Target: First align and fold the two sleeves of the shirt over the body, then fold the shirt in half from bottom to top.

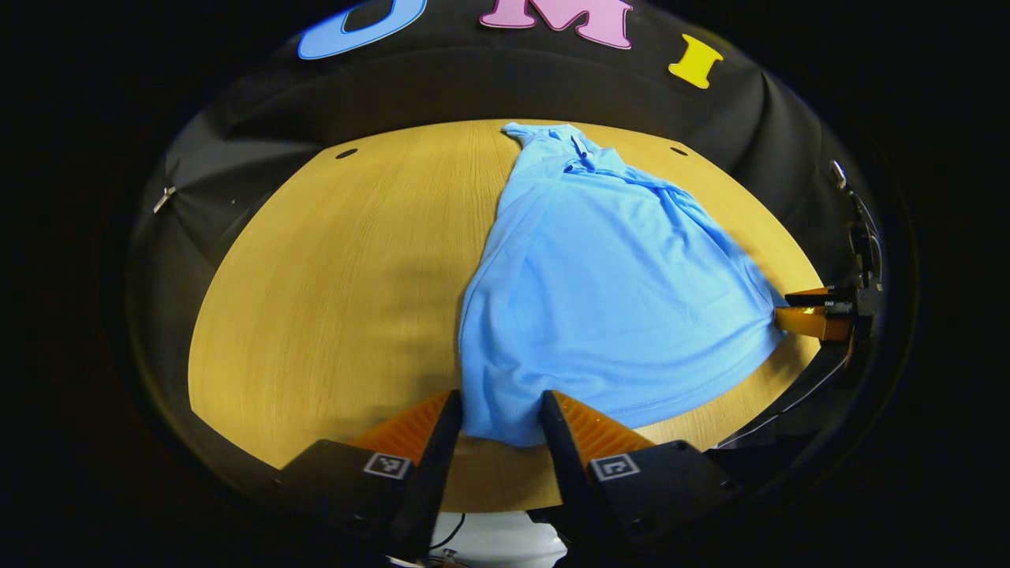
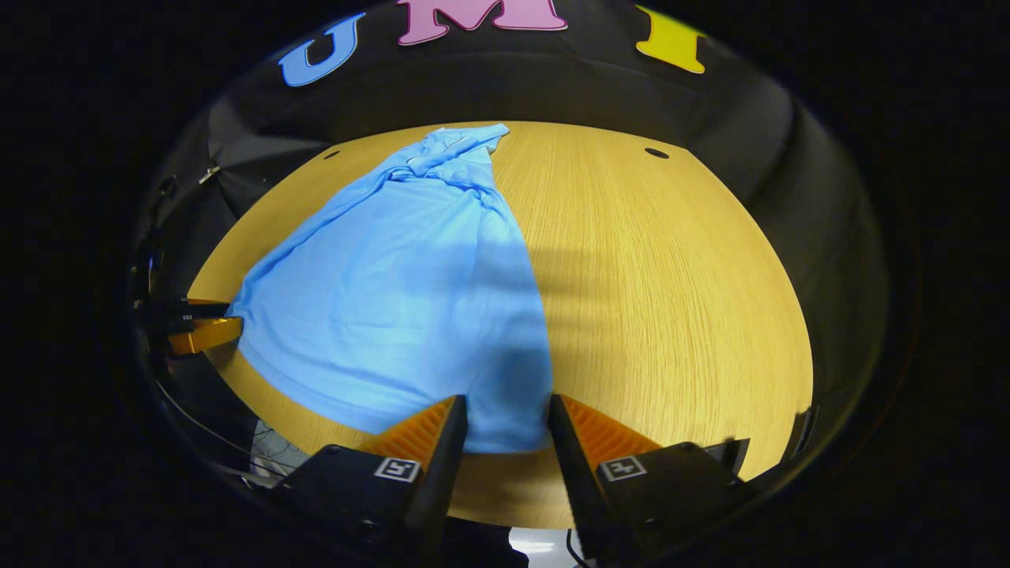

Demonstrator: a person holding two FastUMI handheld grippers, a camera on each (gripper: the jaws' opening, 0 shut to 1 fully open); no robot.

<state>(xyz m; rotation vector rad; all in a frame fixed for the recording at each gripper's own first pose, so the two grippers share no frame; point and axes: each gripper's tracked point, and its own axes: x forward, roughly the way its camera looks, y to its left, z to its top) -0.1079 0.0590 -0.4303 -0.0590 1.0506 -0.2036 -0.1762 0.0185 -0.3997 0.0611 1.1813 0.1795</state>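
A light blue shirt lies on the wooden table, collar end far and bunched, hem toward me. It narrows toward the collar, with a long crease down one side. In the left gripper view, my left gripper stands open with the hem's near left corner between its fingers. My right gripper is at the hem's other corner, at the right. In the right gripper view, the shirt spreads to the left. My right gripper is open astride the hem's right corner. The left gripper touches the far corner.
Bare tabletop stretches to the right of the shirt in the right gripper view. Two small dark holes mark the table's far edge. The black booth wall closes in behind, and the table's front edge runs just under both grippers.
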